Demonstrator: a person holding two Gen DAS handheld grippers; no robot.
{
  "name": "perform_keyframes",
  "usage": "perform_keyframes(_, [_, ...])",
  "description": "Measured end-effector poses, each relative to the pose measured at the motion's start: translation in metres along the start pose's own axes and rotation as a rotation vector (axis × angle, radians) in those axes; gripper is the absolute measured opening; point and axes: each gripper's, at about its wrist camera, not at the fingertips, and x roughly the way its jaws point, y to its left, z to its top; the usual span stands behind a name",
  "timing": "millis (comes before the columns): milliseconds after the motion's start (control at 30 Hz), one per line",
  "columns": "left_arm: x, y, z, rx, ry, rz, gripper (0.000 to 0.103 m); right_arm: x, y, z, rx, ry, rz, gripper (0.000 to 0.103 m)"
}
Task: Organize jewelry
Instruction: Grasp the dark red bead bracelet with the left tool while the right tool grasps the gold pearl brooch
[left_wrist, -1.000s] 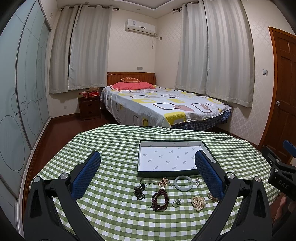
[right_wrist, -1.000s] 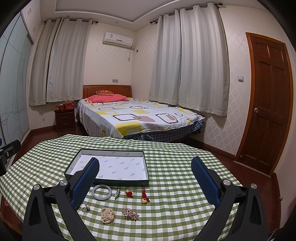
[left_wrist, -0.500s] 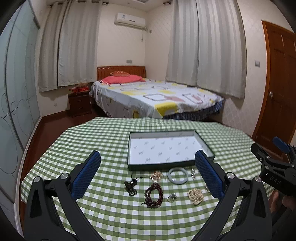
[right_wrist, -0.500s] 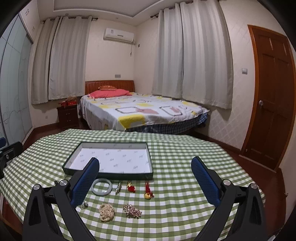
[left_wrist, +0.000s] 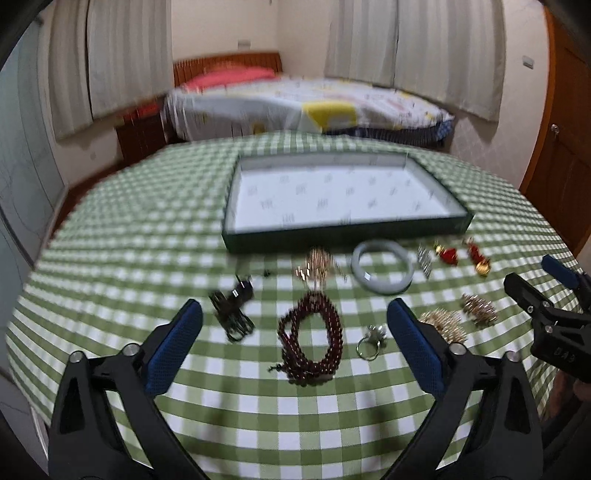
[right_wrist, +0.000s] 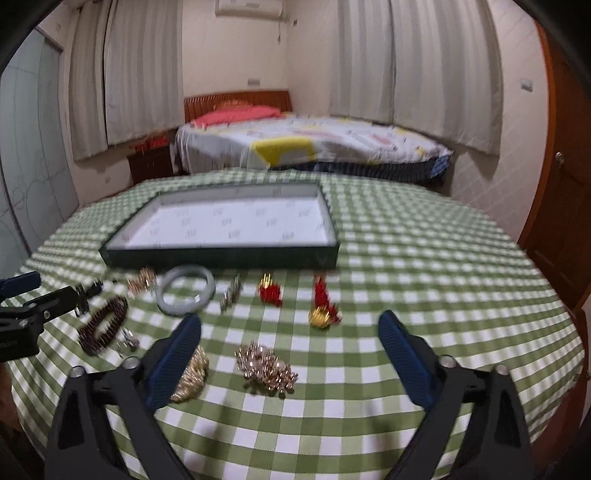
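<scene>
**Over the checked counter, both grippers closing in on the jewelry pile**

Low in the left wrist view, the left hand-held gripper (left_wrist: 294, 336) has its blue pads spread wide, jaws just starting to close, with nothing pinched. The dark red bead bracelet (left_wrist: 310, 341) lies on the counter (left_wrist: 147, 240) between the pads in the picture, untouched. A black piece (left_wrist: 232, 308) sits to its left, a small ring (left_wrist: 371, 341) to its right, and the pale jade bangle (left_wrist: 382, 266) is further up, just below the green tray (left_wrist: 347, 230). That tray has a white lining and sits upper middle of the frame.

Same story in the right wrist view: the right hand-held gripper (right_wrist: 290, 341) is spread, jaws closing, holding nothing. A gold sparkly cluster (right_wrist: 266, 367) lies between its pads. A pearl-ish bundle (right_wrist: 192, 374) is partly hidden behind the left pad. Two red-and-gold charms (right_wrist: 271, 293) sit higher up, near the tray's front wall. Everything's a bit blurry.
</scene>
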Motion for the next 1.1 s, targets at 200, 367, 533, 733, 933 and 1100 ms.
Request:
perform_keyframes(200, [0.022, 0.002, -0.001, -0.004, 0.053, -0.007, 0.086, 0.018, -0.002, -0.013, 0.021, 0.099, 0.027, 0.060])
perform_keyframes(367, [0.027, 0.000, -0.001, -0.001, 0.034, -0.003, 0.082, 0.025, -0.001, -0.016, 0.002, 0.110, 0.038, 0.060])
perform_keyframes(533, [0.031, -0.001, -0.001, -0.007, -0.004, -0.007, 0.079, 0.032, 0.000, -0.021, -0.013, 0.111, 0.049, 0.060])
perform_keyframes(733, [0.037, -0.008, -0.007, 0.023, -0.009, -0.006, 0.079, 0.032, -0.002, -0.025, -0.018, 0.107, 0.064, 0.060])
perform_keyframes(933, [0.049, -0.004, -0.013, 0.017, 0.027, -0.006, 0.071, 0.033, -0.003, -0.027, -0.018, 0.112, 0.064, 0.060])
perform_keyframes(1100, [0.057, -0.004, -0.018, 0.044, 0.045, 0.002, 0.071, 0.033, 0.000, -0.028, -0.036, 0.113, 0.059, 0.057])
